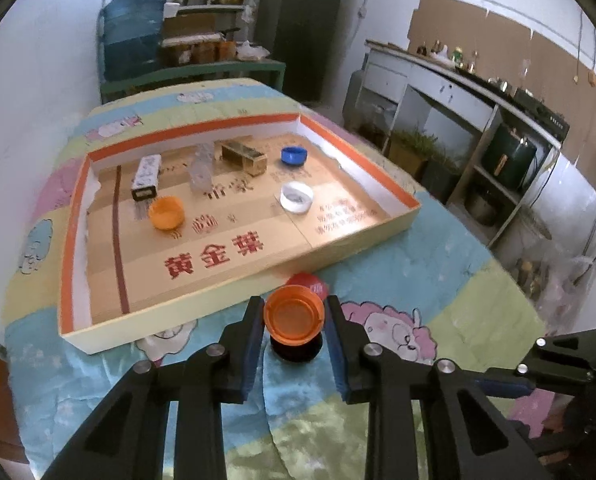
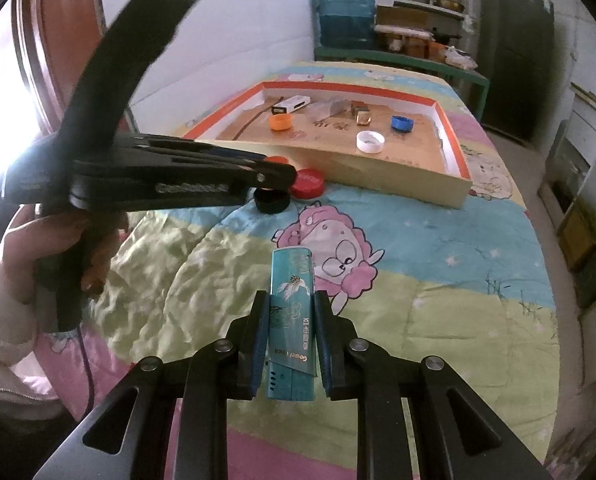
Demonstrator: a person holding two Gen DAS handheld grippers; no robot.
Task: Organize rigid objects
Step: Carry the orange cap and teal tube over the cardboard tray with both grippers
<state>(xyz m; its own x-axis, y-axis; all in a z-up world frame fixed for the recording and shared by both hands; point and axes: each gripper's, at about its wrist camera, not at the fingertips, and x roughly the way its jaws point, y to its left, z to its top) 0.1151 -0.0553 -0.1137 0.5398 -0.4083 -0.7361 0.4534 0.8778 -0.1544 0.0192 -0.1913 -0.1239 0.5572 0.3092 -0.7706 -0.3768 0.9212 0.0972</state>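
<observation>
Cartoon quilt (image 2: pixel 437 264) under tray (image 1: pixel 234 280), left jaws holding orange cap (image 1: pixel 294 314), right jaws holding lighter (image 2: pixel 292 312).

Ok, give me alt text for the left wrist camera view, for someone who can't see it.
The left claw brackets an orange bottle cap stacked on a black cap, beside a red cap on a cartoon-print quilt. Beyond sits a shallow cardboard tray holding more caps and small boxes.
</observation>
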